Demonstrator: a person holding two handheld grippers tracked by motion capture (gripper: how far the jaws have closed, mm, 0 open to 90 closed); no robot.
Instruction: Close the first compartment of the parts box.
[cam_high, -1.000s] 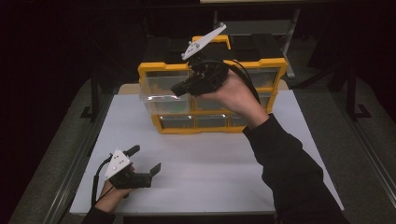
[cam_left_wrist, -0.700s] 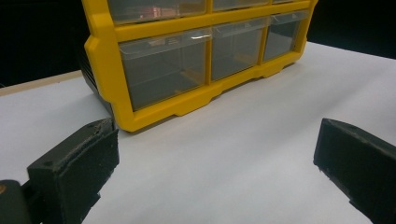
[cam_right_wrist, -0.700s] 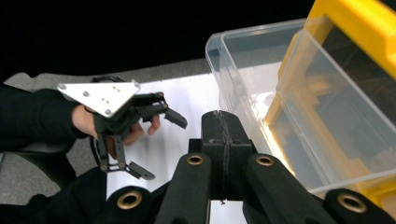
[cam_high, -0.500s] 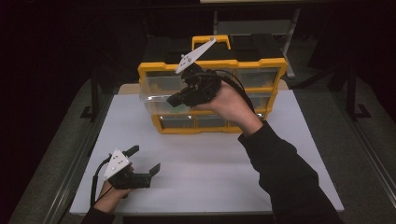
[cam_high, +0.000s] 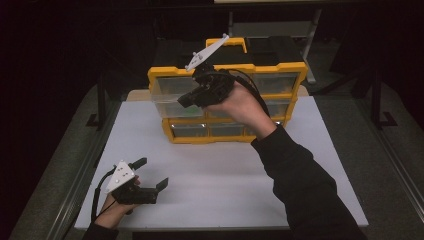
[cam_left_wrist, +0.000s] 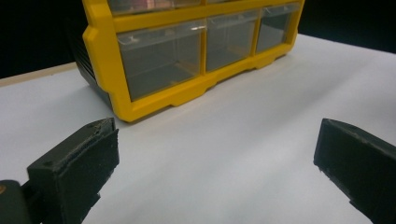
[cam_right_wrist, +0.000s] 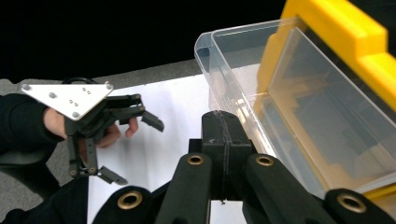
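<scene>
The clear plastic drawer (cam_high: 167, 97) sticks partway out of the top row of the yellow organizer box (cam_high: 280, 70). It points toward the table's left side. It is smooth, see-through and box-shaped. The right gripper (cam_high: 187, 100) is pinched shut with its tips by the drawer's front wall. The left gripper (cam_high: 150, 175) is spread wide and holds nothing, low over the white table (cam_high: 225, 175).

The high view looks forward and down over the desk (cam_high: 225, 190); both gripper views sit close, sharing the organizer (cam_high: 280, 70) (cam_left_wrist: 107, 70) (cam_right_wrist: 336, 42).
</scene>
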